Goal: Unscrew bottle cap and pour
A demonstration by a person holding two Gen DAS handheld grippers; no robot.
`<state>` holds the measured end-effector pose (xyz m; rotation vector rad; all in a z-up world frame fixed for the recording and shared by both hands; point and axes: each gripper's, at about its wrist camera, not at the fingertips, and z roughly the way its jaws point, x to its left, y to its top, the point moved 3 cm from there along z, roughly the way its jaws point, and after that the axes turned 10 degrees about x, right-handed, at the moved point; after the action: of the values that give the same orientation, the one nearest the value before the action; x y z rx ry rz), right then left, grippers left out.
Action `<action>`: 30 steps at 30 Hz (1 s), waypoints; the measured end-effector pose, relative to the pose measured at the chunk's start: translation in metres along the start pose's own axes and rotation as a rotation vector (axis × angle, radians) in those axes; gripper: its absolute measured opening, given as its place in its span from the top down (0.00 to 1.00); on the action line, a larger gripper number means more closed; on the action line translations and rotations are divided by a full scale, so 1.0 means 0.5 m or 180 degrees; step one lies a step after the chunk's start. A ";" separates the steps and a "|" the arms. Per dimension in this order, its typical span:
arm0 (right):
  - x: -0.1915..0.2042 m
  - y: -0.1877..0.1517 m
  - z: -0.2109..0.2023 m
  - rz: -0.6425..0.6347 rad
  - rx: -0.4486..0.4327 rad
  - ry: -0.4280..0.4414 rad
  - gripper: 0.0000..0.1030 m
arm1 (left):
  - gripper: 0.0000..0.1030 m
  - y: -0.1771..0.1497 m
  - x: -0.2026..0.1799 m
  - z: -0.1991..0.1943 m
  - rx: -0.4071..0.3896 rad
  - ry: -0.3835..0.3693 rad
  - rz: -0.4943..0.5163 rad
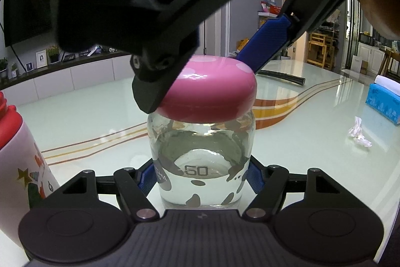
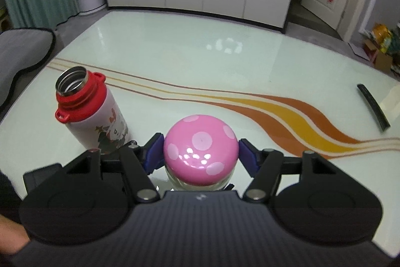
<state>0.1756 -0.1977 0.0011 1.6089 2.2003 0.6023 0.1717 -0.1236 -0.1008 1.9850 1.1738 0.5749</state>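
A clear glass bottle [image 1: 201,164] with water in it stands upright on the glass table, topped by a pink cap with pale spots [image 1: 212,89]. My left gripper [image 1: 201,178] is shut on the bottle's body, its blue pads against both sides. My right gripper [image 2: 200,154] comes from above and is shut on the pink cap [image 2: 200,157], its blue pads [image 2: 153,154] against both sides. In the left wrist view the right gripper's fingers [image 1: 270,36] flank the cap.
An open white thermos with a red collar [image 2: 92,111] stands left of the bottle, also at the left edge [image 1: 17,167]. A black strip [image 2: 373,104], a blue tissue box [image 1: 383,99] and crumpled paper [image 1: 360,134] lie to the right. The table [image 2: 200,54] has orange stripes.
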 end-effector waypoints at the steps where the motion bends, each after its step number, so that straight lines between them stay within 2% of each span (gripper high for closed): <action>1: -0.001 -0.001 0.000 -0.0045 -0.0006 0.0013 0.39 | 0.29 0.000 0.000 0.000 -0.0001 -0.0002 -0.0002; 8: -0.013 -0.001 -0.005 -0.0329 -0.0015 0.0208 0.40 | 0.29 -0.003 0.007 0.000 -0.0006 -0.0080 0.0008; 22: -0.040 0.002 -0.009 -0.0940 -0.0035 0.0647 0.38 | 0.29 -0.003 0.016 0.006 -0.0029 -0.0073 0.0016; 24: -0.041 0.003 -0.009 -0.0965 -0.0029 0.0677 0.38 | 0.29 -0.003 0.018 0.007 -0.0030 -0.0074 0.0016; 26: -0.040 0.006 -0.007 -0.0948 -0.0013 0.0672 0.37 | 0.29 0.039 0.001 0.028 -0.0017 -0.0070 0.0010; 29: -0.036 0.006 -0.008 -0.0798 0.0018 0.0618 0.37 | 0.29 0.016 0.008 0.015 -0.0021 -0.0077 0.0019; 30: -0.035 0.006 -0.008 -0.0730 0.0023 0.0594 0.34 | 0.29 0.010 0.008 0.008 -0.0021 -0.0076 0.0021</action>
<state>0.1811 -0.2140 0.0065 1.3237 2.4791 0.7010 0.1793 -0.1231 -0.0994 1.9856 1.1498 0.5562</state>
